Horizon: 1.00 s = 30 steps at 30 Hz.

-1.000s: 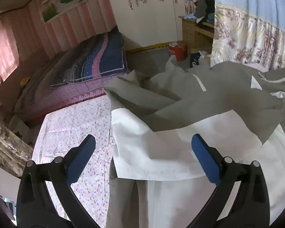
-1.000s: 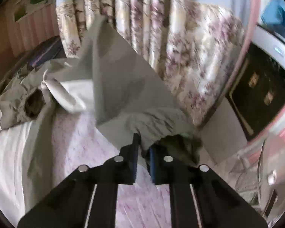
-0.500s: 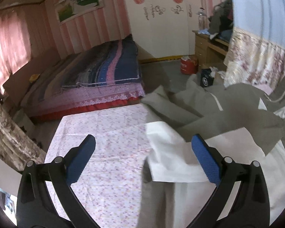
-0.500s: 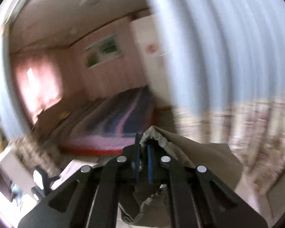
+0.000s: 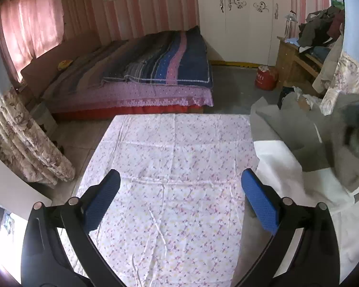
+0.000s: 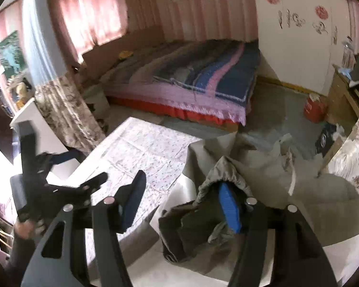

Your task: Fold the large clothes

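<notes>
The right hand-held gripper [image 6: 181, 203] is opening, its jaws parting to let the elastic cuff of the grey jacket [image 6: 270, 181] drop onto the garment, which lies heaped at the right edge of the floral-sheeted worktop [image 5: 169, 167]. The left hand-held gripper [image 5: 179, 201] hangs wide apart and empty over bare sheet.

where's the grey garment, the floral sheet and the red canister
grey garment [image 6: 335, 205], right wrist view, flat grey panel
floral sheet [image 5: 174, 167], left wrist view, bare middle
red canister [image 5: 265, 79], left wrist view, its body
</notes>
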Available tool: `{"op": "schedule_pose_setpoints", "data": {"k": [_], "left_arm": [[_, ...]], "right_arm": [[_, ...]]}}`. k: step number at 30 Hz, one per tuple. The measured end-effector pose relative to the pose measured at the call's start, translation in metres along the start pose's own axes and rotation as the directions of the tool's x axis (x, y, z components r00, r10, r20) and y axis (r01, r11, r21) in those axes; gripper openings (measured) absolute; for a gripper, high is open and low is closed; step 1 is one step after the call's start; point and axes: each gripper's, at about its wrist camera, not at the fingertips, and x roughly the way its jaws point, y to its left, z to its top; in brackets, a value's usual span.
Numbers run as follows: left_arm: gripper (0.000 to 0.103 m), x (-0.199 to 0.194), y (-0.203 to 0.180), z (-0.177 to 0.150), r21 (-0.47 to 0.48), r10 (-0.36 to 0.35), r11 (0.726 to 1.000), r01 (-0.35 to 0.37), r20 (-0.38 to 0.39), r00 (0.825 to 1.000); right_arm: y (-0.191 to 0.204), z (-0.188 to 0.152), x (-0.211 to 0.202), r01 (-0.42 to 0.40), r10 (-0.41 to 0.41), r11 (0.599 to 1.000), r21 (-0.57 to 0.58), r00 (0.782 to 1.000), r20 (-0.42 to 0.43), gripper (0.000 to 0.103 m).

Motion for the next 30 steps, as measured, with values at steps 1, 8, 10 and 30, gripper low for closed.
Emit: {"op": "schedule_pose_setpoints", "data": {"k": [1,8,10,30], "left_arm": [[0.1,0.001,-0.004,0.0,0.003,-0.005,1.0,0.005,-0.003,1.0],[0.1,-0.002,-0.071,0.015,0.036,-0.135,0.99,0.135,0.01,0.991],[0.1,-0.005,-0.092,0.021,0.06,-0.146,0.988,0.145,0.022,0.989],[0.004,0.016,-0.144,0.043,0.036,-0.337,0.94,0.339,-0.039,0.941]], "right_arm": [[-0.014,-0.003,-0.016,0.018,-0.017,1.0,-0.003,0.999,0.027,0.062],[-0.137,-0.037,-0.116,-0.169,0.134,0.955,0.246,0.979,0.153,0.091],[-0.15,-0.04,-0.13,-0.053,0.017,0.972,0.23,0.988,0.153,0.091],[-0.282,-0.139,-0.164,0.436,-0.508,0.823,0.363,0.852,0.128,0.098]]}}
